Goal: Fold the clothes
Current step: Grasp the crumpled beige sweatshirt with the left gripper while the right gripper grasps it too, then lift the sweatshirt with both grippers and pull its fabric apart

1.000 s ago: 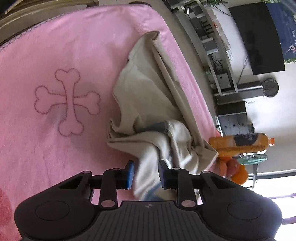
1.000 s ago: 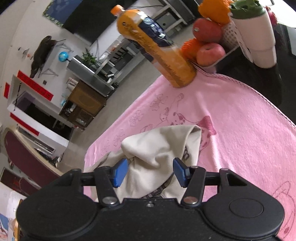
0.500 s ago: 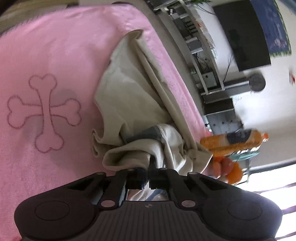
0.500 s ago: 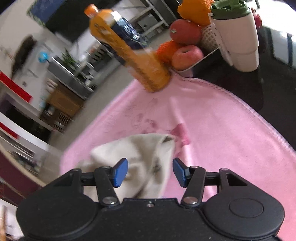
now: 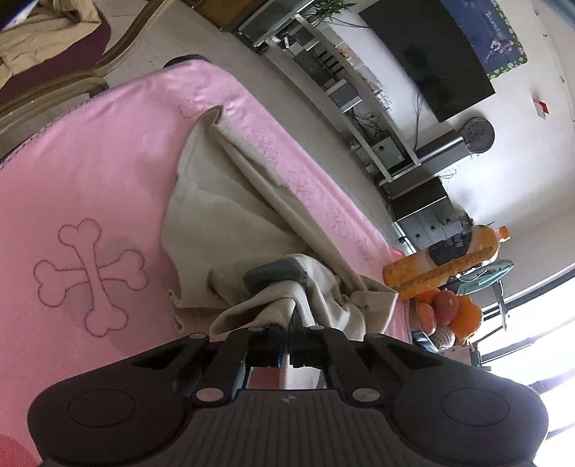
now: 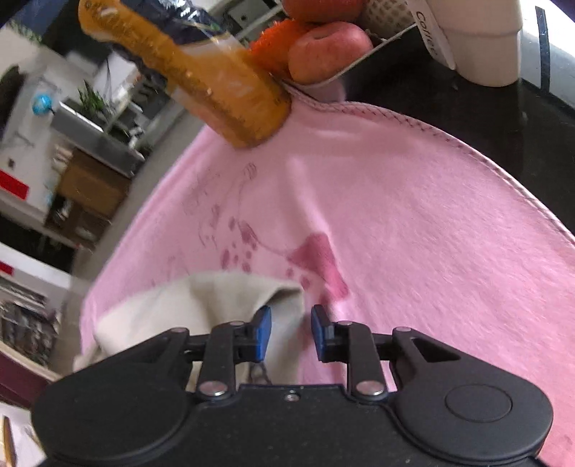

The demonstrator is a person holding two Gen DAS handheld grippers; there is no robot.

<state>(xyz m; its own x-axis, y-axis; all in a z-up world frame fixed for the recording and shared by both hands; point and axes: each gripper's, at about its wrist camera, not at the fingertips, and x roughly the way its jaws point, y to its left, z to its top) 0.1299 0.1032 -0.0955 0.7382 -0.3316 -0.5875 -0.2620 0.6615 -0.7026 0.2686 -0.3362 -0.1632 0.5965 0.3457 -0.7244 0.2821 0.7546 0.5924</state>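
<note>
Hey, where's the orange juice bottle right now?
The orange juice bottle lies on its side at the far right corner of the pink blanket in the left wrist view, against the fruit, just beyond the beige garment.

A pale floor (image 5: 201,32) runs beyond the work surface to a white wall (image 5: 532,172) carrying a large dark television (image 5: 431,54), with a low metal shelving unit (image 5: 345,97) beneath it and a dark cabinet (image 5: 424,212) beside that. Bright daylight pours through a window (image 5: 532,323) at the lower right of the left wrist view, washing out that corner. In the blurred right wrist view, a brown wooden cabinet (image 6: 93,190) and what may be a potted plant (image 6: 93,97) stand against the far wall.
</note>
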